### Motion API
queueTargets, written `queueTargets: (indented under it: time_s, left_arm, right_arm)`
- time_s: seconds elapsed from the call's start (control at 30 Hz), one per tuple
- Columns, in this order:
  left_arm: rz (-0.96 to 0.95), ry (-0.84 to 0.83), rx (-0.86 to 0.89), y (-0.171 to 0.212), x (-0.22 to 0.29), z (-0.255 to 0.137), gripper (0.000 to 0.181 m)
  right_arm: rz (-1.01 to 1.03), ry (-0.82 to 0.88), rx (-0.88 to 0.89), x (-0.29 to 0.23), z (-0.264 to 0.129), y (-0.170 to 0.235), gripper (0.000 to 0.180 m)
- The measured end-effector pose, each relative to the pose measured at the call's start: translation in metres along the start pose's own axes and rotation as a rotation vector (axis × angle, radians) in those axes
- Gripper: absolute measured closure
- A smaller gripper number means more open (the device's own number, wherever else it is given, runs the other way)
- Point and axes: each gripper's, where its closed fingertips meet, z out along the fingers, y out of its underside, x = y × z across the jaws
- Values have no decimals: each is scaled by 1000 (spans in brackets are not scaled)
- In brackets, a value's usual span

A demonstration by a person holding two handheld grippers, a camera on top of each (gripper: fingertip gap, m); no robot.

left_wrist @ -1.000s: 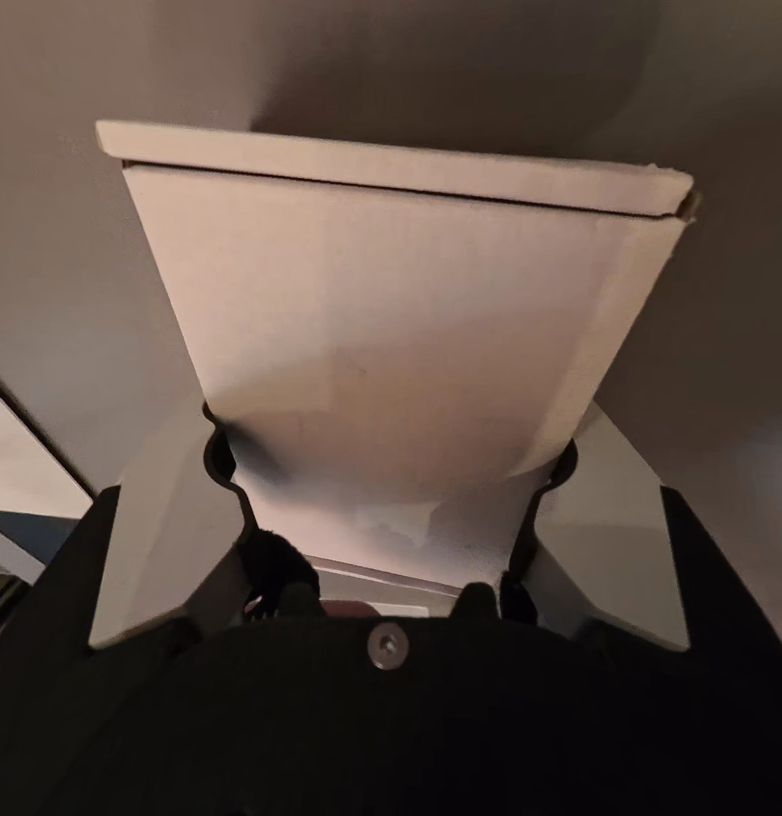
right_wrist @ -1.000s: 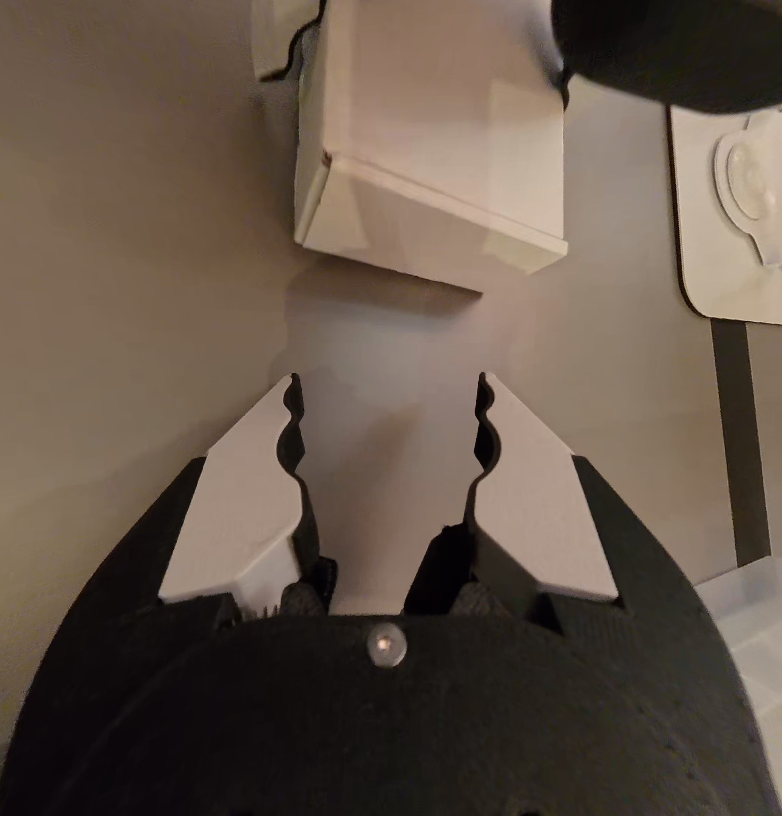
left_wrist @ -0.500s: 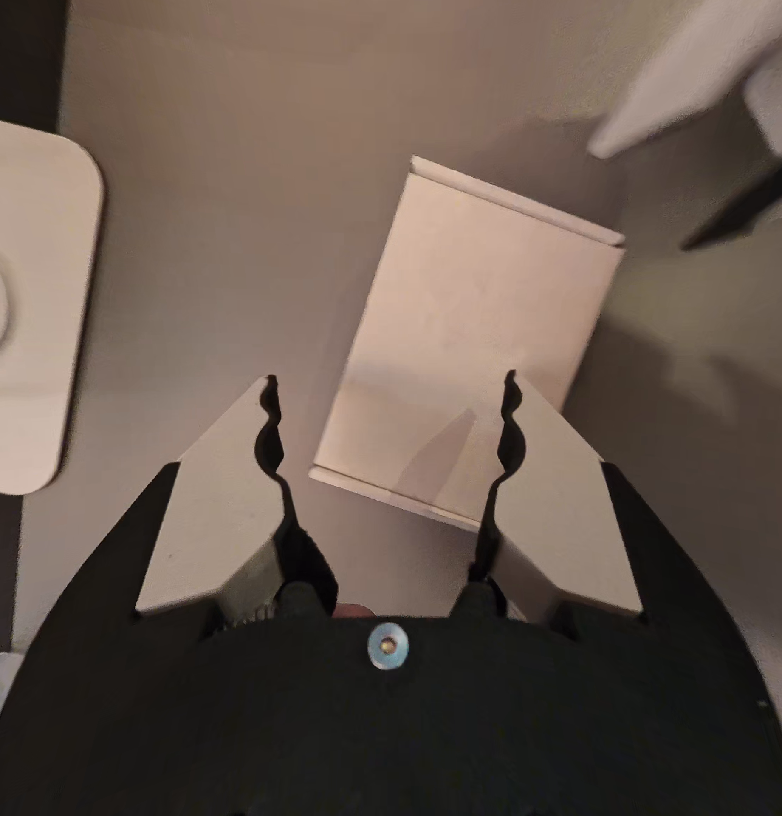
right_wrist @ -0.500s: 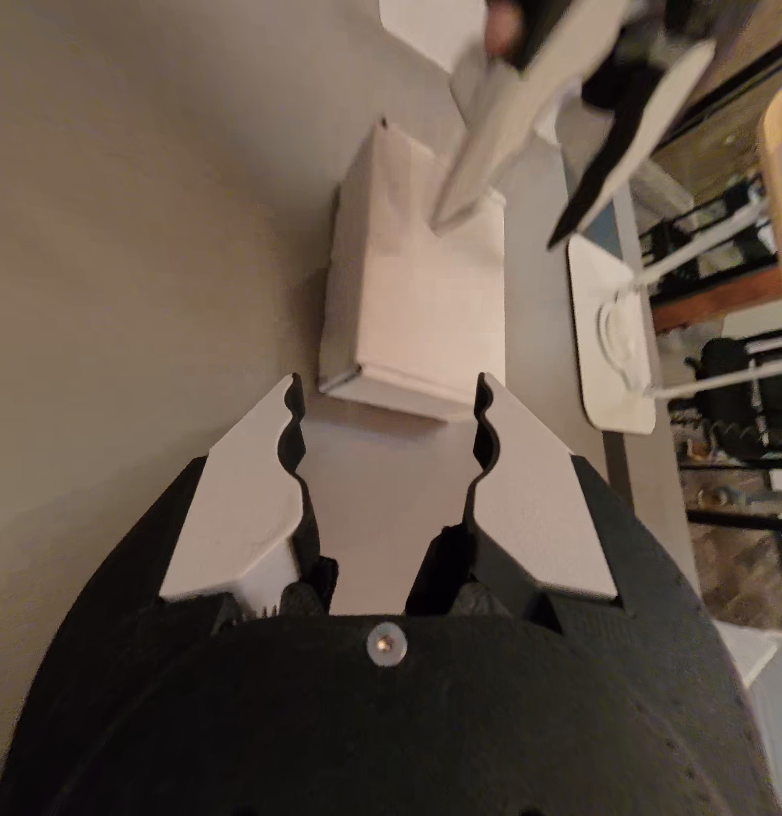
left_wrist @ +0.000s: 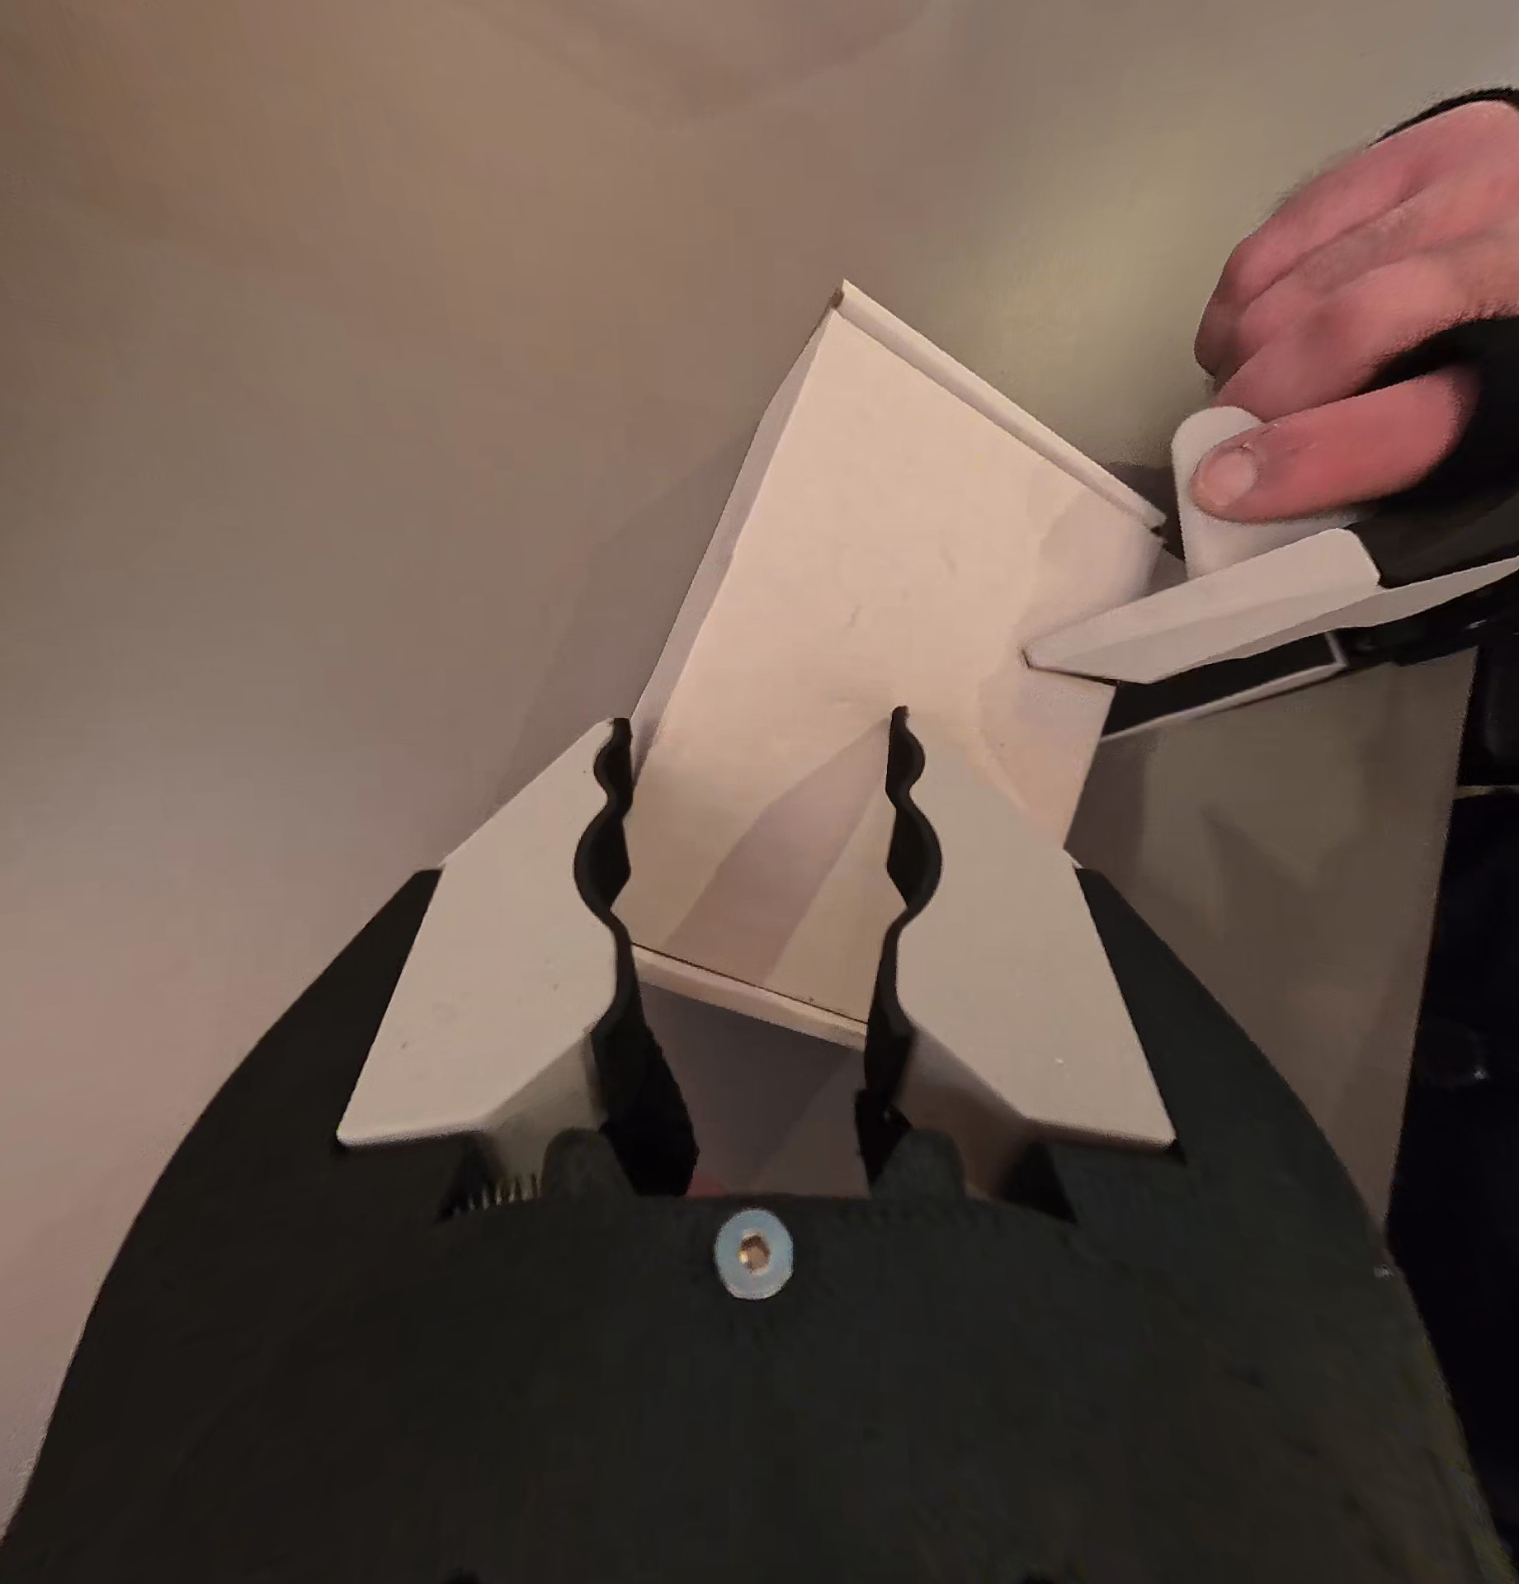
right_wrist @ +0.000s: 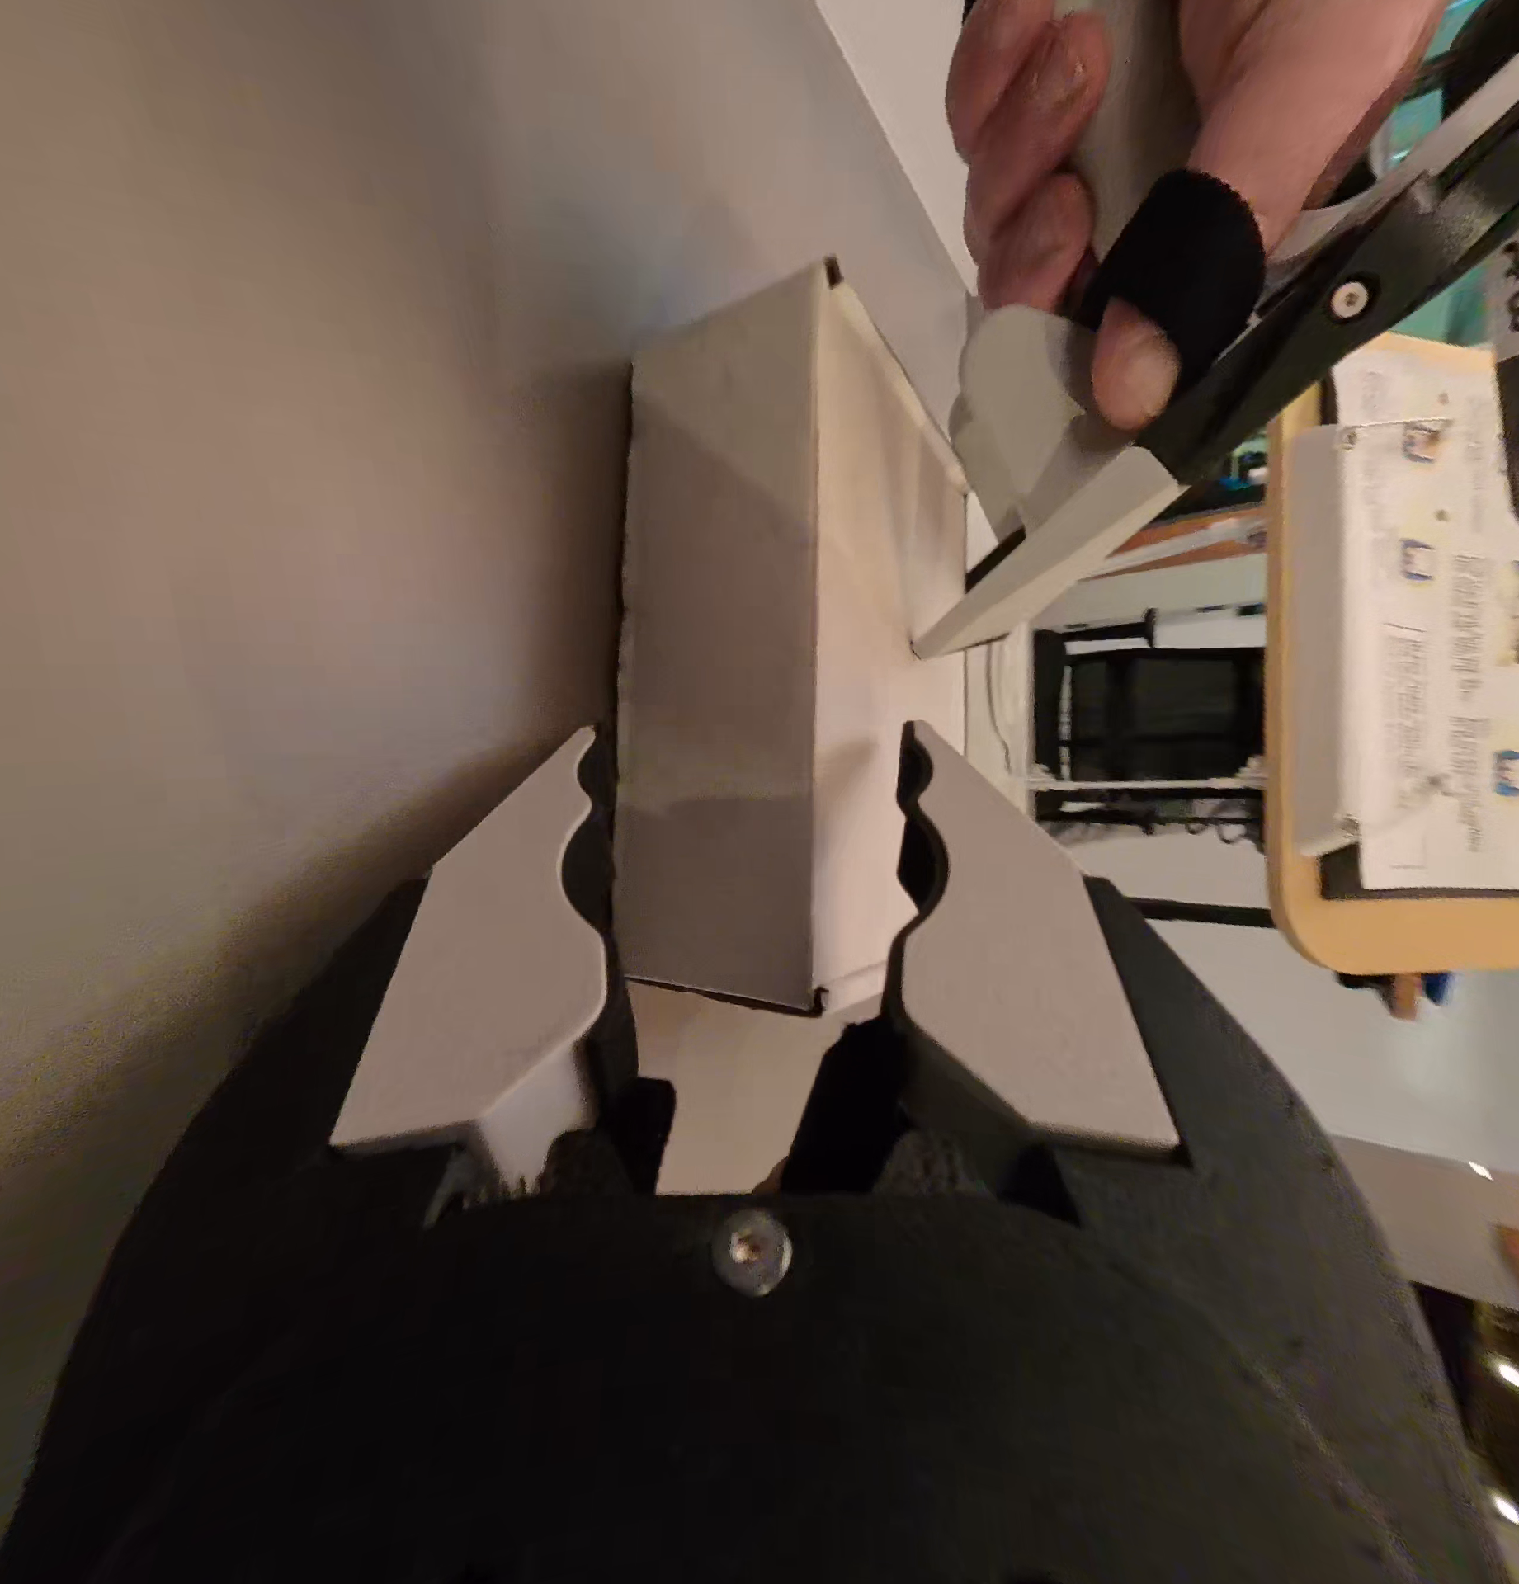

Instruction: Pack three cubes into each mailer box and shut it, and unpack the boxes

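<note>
Left wrist view looks down on one white box, shut and lying flat and askew on the grey table. Your left gripper hovers over its near end with the jaws well apart and nothing between them. Your right gripper comes in sideways at the box's long edge, jaws also wide. One finger is by the table and the other over the lid, so the box's side wall sits in the gap. I can't tell whether either pad is pressing yet. The count is one box, two grippers and your two hands, right hand and left hand. There are no cubes in sight, and with the lid down you can't see whether any are inside. The box looks like thin folded card, so expect it to be light, stiff along the creases and soft across the broad panels. It will likely skate on the smooth table if pushed from one side only. For lifting, I'd pinch across its thickness at a long edge, near a corner where the folds brace it. For opening, steady the base with one gripper and catch the lid's front lip with the other. Squeeze gently, as the flat faces will probably dent.
</note>
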Motion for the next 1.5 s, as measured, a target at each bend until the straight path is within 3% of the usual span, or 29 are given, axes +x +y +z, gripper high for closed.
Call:
queueTargets:
  time_s: [0.03, 0.13, 0.47, 0.73, 0.8, 1.0, 1.23, 1.5]
  left_arm:
    - [-13, 11, -5, -1, -2, 0, 126]
    - [-64, 70, -20, -2, -6, -2, 135]
    - [-99, 130, -29, -7, -11, -1, 140]
    - [-163, 180, -28, -13, -16, -1, 144]
    - [-173, 188, -25, -13, -17, -2, 144]
    - [-129, 107, 30, -13, -15, -2, 143]
    - [-40, -87, 249, -14, -13, -5, 141]
    - [-12, -122, 297, -13, -10, -6, 141]
  right_arm:
    - [-13, 20, -10, 2, 1, 3, 114]
    - [-75, 60, -17, 6, 1, 3, 109]
    - [-72, 81, -27, 7, -1, 3, 108]
    - [-183, 211, -102, 18, 6, 18, 110]
    - [-218, 212, -104, 17, 7, 17, 119]
    - [-178, 141, -104, 11, 5, 18, 123]
    - [-81, 45, -39, 7, -1, 17, 122]
    - [161, -215, 76, -2, -13, 7, 114]
